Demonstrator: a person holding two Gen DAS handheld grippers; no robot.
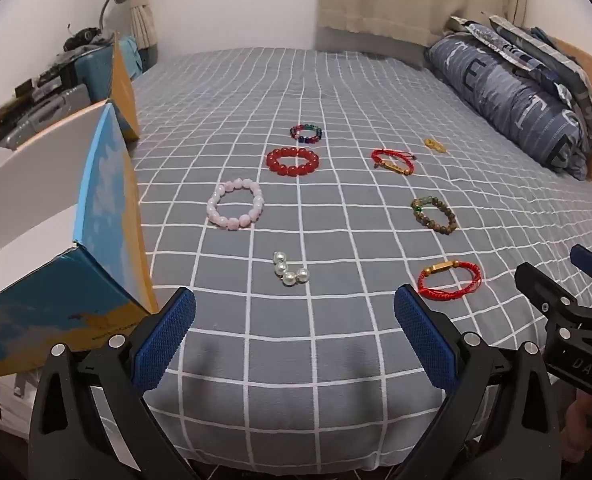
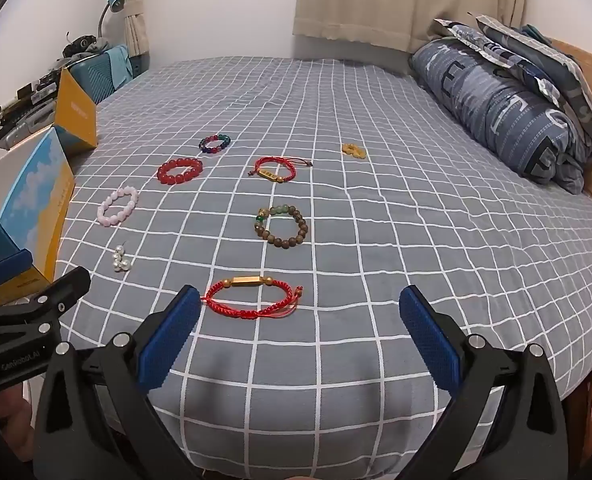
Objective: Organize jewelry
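The left hand-held gripper (image 1: 295, 328) hangs wide open and empty over the near edge of the bed (image 1: 336, 92), and the right hand-held gripper (image 2: 300, 330) beside it is just as wide and just as empty. Nothing has been picked up; the jewelry lies spread on the checked cover. Nearest the right one is a red cord bracelet (image 2: 252, 298) with a gold bar, just ahead of its left finger. Nearest the left one is a pearl piece (image 1: 290, 270), with a pink bracelet (image 1: 236, 206) beyond it and an open box (image 1: 56, 240) at the left edge, probably the destination.

To do this step well, I would start with the closest item on each side. The cord bracelet is thin and lies flat on soft fabric, so the fingers should come down steeply, straddle one strand or the gold bar, and close without pinching the cover. The bar looks like the firmest hold. The pearl piece is small and round-beaded and may roll, so centre on it before closing.
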